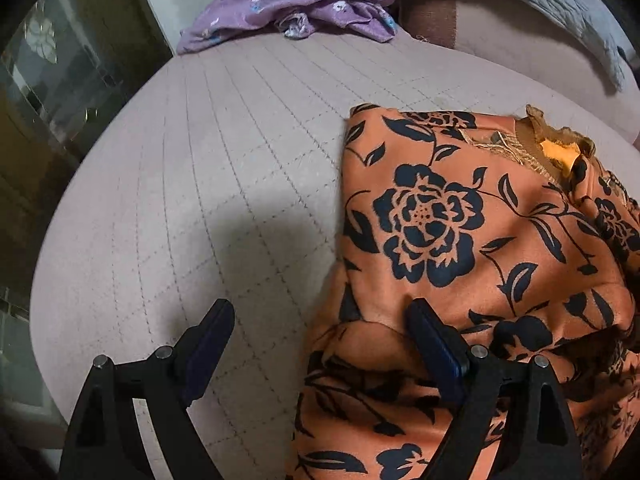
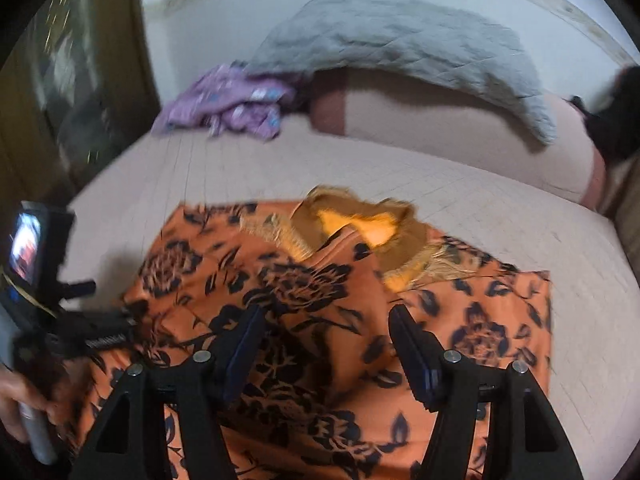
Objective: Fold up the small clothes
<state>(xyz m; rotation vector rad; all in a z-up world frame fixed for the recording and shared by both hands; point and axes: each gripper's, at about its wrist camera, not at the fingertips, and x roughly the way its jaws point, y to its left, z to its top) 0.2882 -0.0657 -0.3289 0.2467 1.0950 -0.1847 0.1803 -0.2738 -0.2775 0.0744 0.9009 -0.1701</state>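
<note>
An orange garment with black flowers (image 1: pixel 460 240) lies partly folded on the pink quilted bed (image 1: pixel 200 160), its neckline (image 1: pixel 556 152) at the far end. My left gripper (image 1: pixel 320 328) is open over the garment's left edge, one finger above the bed and the other above the cloth. In the right wrist view the same garment (image 2: pixel 320 288) lies below my right gripper (image 2: pixel 326 332), which is open above its middle and holds nothing. The left gripper's body (image 2: pixel 48 304) shows at the left, held by a hand (image 2: pixel 16 400).
A crumpled purple floral garment (image 1: pixel 296 12) lies at the far end of the bed. A grey quilted blanket (image 2: pixel 400 48) drapes over a pink bolster (image 2: pixel 440 128) at the head. A dark cabinet (image 1: pixel 60 80) stands to the left of the bed.
</note>
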